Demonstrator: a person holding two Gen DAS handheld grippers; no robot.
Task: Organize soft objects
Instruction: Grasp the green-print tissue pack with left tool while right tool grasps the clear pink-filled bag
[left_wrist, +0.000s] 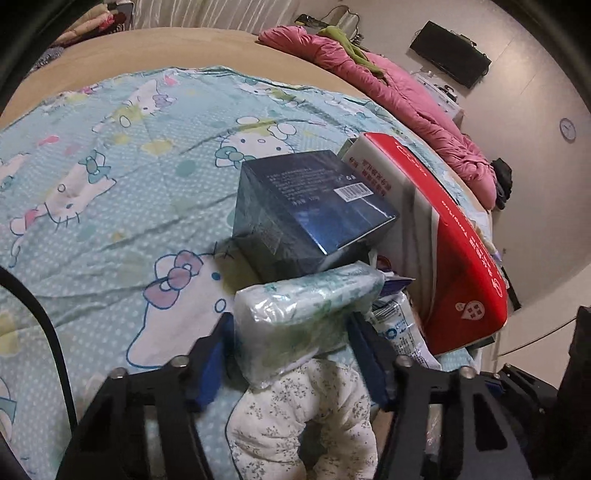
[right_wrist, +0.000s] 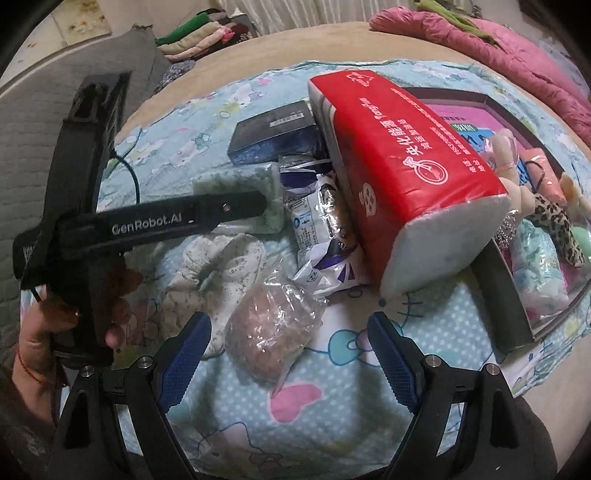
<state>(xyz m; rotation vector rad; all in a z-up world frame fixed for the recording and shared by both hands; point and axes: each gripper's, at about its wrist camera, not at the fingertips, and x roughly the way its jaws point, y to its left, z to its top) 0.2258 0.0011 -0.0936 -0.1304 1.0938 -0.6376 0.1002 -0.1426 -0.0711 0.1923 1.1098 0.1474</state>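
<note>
My left gripper (left_wrist: 288, 332) is shut on a green-patterned tissue pack (left_wrist: 303, 314), held above a white floral garment (left_wrist: 306, 417). In the right wrist view the left gripper (right_wrist: 258, 201) shows from the side, clamped on the same pack (right_wrist: 255, 177). My right gripper (right_wrist: 290, 332) is open, its blue pads either side of a clear bag with brownish contents (right_wrist: 269, 328) lying on the blanket. A red tissue pack (right_wrist: 406, 166) leans on a dark tray (right_wrist: 506, 295) holding plush toys (right_wrist: 546, 214) and soft packs.
A dark blue box (left_wrist: 310, 206) and foil pouches (right_wrist: 321, 221) lie by the red pack. All rest on a Hello Kitty blanket (left_wrist: 110, 184) on a bed. A pink quilt (left_wrist: 388, 85) lies along the far edge.
</note>
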